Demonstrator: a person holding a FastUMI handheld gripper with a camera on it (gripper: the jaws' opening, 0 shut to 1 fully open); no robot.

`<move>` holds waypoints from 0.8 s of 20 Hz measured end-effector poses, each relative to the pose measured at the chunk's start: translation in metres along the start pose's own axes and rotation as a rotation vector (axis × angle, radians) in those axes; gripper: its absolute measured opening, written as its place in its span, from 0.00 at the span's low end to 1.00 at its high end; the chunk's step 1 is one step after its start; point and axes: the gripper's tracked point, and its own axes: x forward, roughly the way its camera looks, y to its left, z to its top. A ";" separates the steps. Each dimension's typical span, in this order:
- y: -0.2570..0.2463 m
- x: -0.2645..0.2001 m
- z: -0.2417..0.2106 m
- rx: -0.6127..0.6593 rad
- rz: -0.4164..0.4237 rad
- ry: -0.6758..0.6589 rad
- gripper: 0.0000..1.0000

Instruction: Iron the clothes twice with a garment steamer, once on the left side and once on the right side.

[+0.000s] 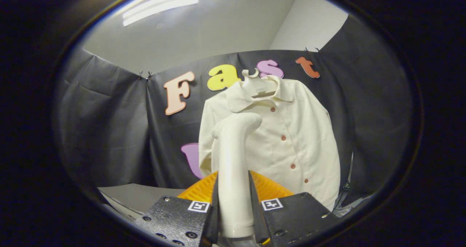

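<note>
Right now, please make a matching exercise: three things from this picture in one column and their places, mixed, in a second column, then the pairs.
1. steamer
2. shirt
3. hanger

A. inside the shirt's collar, at the top
B. gripped between the two fingers of the tool
C. hanging against the black cloth wall, beyond the fingers

Pairs: 1-B, 2-C, 3-A

The gripper (pixel 233 207) has two blocky, textured carriages set with round screws. Each carries a small square black-and-white marker near its inner corner. From them the thin, wedge-shaped jaws rise to narrow points.
</note>
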 end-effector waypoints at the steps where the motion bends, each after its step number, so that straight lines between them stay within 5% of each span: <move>1: -0.007 0.006 -0.005 0.008 -0.005 0.006 0.37; 7: -0.035 0.026 -0.047 0.041 -0.007 0.061 0.37; 16: -0.055 -0.003 -0.130 0.106 -0.002 0.173 0.37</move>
